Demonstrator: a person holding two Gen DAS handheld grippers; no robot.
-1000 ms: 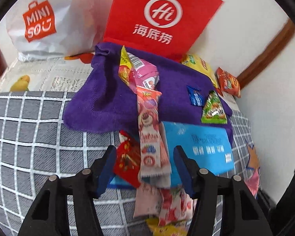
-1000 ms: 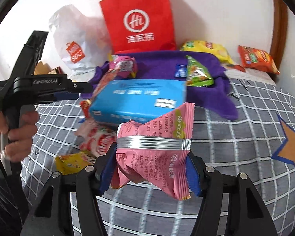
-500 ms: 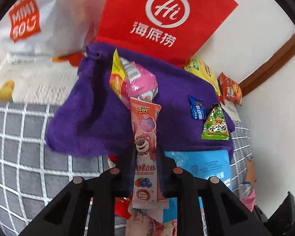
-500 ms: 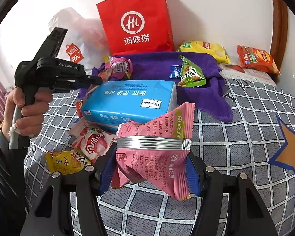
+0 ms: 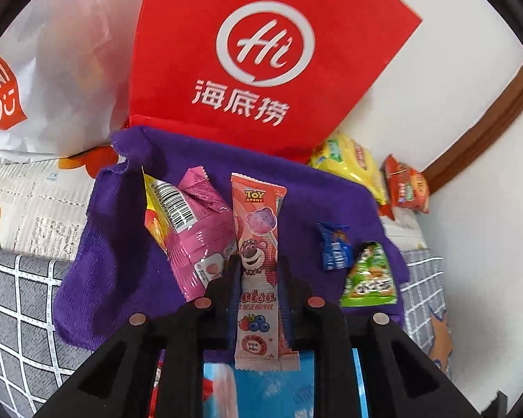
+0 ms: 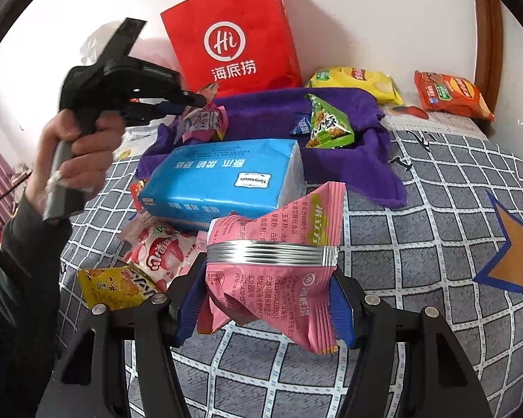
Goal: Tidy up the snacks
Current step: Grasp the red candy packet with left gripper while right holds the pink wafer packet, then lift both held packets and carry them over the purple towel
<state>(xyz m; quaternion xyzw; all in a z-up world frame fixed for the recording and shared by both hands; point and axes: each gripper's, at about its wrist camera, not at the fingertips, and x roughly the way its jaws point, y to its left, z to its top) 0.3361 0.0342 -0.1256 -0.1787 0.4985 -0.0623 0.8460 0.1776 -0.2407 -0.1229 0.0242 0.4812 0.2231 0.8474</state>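
Two snacks are in our grip above the purple cloth (image 5: 122, 261), which seems to be the collecting spot, at twelve o'clock from both cameras. Our right gripper (image 6: 261, 299) clamps the pink bag (image 6: 279, 278) at its waist; our left gripper (image 5: 258, 278) pinches the Toy Story stick (image 5: 258, 244) upright, probably to lay it beside the magenta pack (image 5: 198, 226).

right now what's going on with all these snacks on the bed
A person is sorting snacks with a handheld gripper in each hand. The left gripper is shut on a long Toy Story candy packet, held over the purple cloth where a few snacks already lie. The right gripper holds a pink snack bag above the checked bedcover. More packets sit loose beside the blue tissue pack.
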